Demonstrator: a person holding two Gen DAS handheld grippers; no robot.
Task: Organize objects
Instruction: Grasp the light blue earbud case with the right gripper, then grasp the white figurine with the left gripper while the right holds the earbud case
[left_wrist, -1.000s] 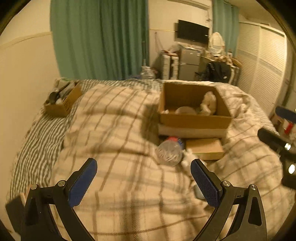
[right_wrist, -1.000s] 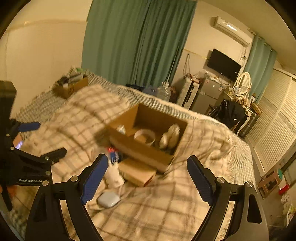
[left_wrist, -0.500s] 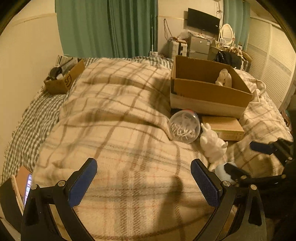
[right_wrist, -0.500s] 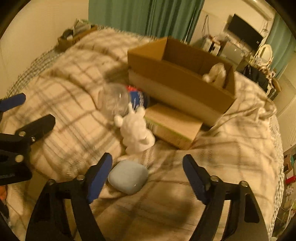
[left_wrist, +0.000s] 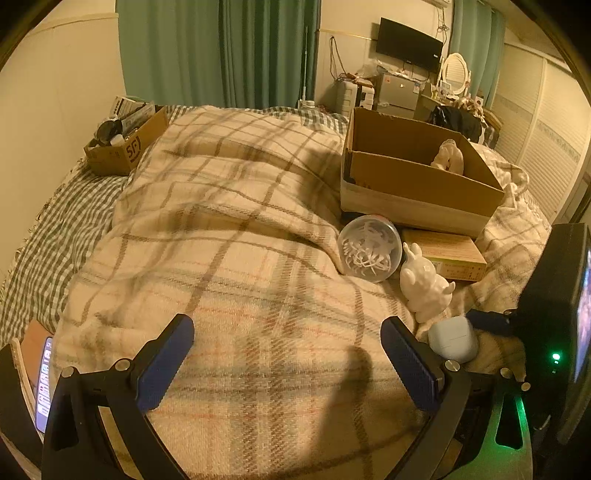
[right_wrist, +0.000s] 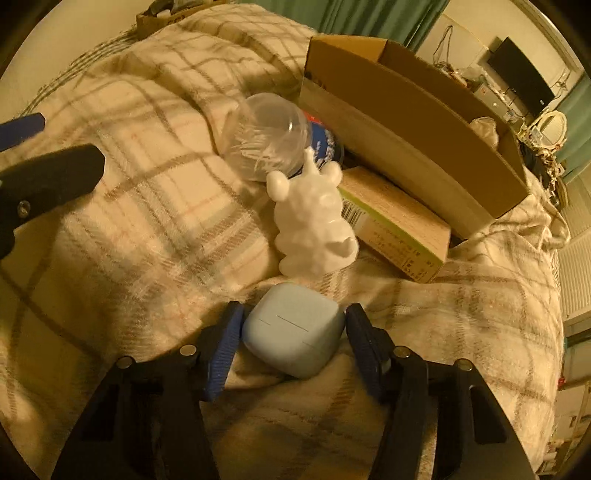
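One pale blue case (right_wrist: 293, 328), rounded and smooth with a thin seam line, lay on the plaid blanket (left_wrist: 229, 258) between the right gripper (right_wrist: 293, 338)'s blue pads, which closed in on its sides. At 12 o'clock from it stood one white figurine (right_wrist: 314, 221); beyond were one clear jar (right_wrist: 267, 138), one flat carton (right_wrist: 395, 221) and one cardboard box (right_wrist: 406, 107). The left gripper (left_wrist: 288, 354) hung spread wide over bare blanket.
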